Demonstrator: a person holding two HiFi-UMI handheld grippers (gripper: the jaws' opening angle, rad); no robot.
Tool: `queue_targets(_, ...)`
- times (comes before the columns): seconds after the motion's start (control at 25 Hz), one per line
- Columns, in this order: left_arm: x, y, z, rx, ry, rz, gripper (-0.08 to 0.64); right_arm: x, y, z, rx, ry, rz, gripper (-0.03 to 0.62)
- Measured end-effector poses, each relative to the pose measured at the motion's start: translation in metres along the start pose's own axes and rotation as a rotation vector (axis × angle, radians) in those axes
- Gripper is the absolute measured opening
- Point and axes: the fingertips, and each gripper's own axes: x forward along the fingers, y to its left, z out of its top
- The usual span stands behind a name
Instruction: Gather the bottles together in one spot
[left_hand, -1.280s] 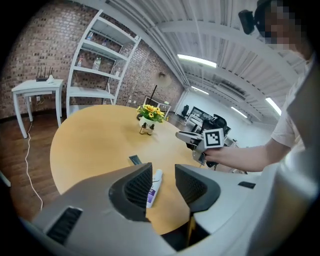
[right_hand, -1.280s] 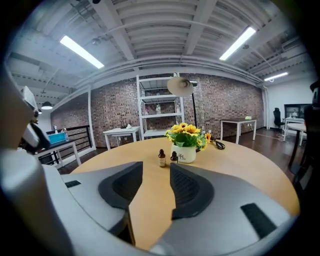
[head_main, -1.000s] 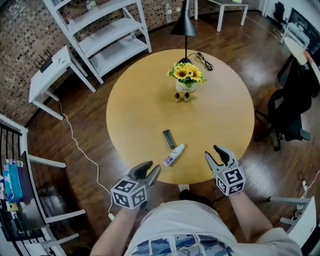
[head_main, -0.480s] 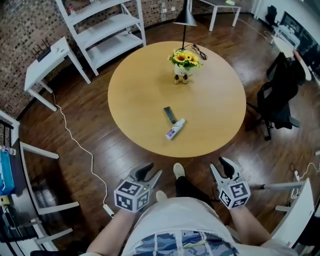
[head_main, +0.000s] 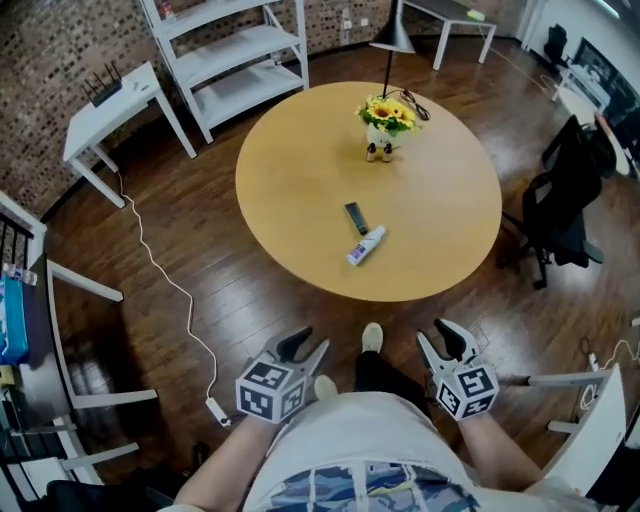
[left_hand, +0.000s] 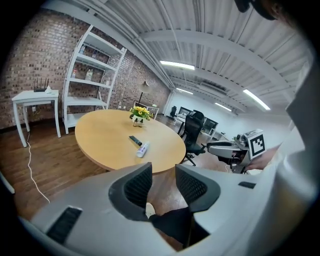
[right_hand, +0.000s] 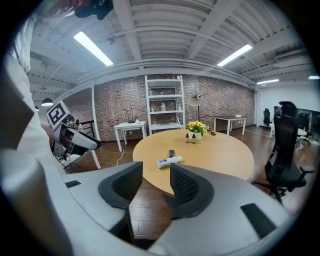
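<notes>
Nearest to me: both grippers are at waist height over bare floorboards. Left gripper (head_main: 308, 342): jaws apart, nothing between them, only floor and my shoe (head_main: 372, 337) beyond. They have just eased a touch wider. Right gripper (head_main: 437, 335): jaws apart, likewise empty.

Change over the last second: both grippers were then at the near rim of the round table (head_main: 300, 170). Now I stand back from it, with a strip of floor between me and the rim. Nothing on the tabletop has shifted against anything else. My reading is that gathering has not begun. With every bottle out of reach, I must step in again before any grip.

Table, near side: the white bottle (head_main: 366, 245) lies on its side, just beside a dark flat object (head_main: 356, 217), perhaps a remote but too small to tell.

Table, far side: two small brown bottles (head_main: 379, 152) stand upright side by side, right against the flower vase (head_main: 387, 138). They are well apart from the white bottle.

In the way:
- The dark flat object lies roughly between the white bottle and the pair.
- The vase crowds the pair from behind, with a lamp (head_main: 394, 40) past it.

Around the table: a white cable (head_main: 170, 290) trails on the floor at left and an office chair (head_main: 565, 190) stands at right. A shelf unit (head_main: 230, 50) is beyond.
</notes>
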Motion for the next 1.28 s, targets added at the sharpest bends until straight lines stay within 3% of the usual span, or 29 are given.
queue_targets(0.2, 0.003, 0.014, -0.002, -0.05, 0.007, 0.01, 0.158, 0.02, 0.005, 0.015, -0.023, -0.006, 0.051, 0.198)
queue_targets(0.4, 0.036, 0.026, 0.021, -0.085, 0.011, 0.02, 0.158, 0.041, -0.02, 0.027, -0.046, -0.003, 0.066, 0.198)
queue_targets(0.96, 0.244, 0.105, 0.109, -0.159, 0.171, 0.161, 0.166, 0.107, -0.158, 0.06, -0.06, 0.04, 0.117, 0.198)
queue_targets(1.28, 0.354, 0.156, 0.105, -0.155, 0.36, 0.283, 0.187, 0.111, -0.229, 0.049, -0.019, 0.087, 0.111, 0.198)
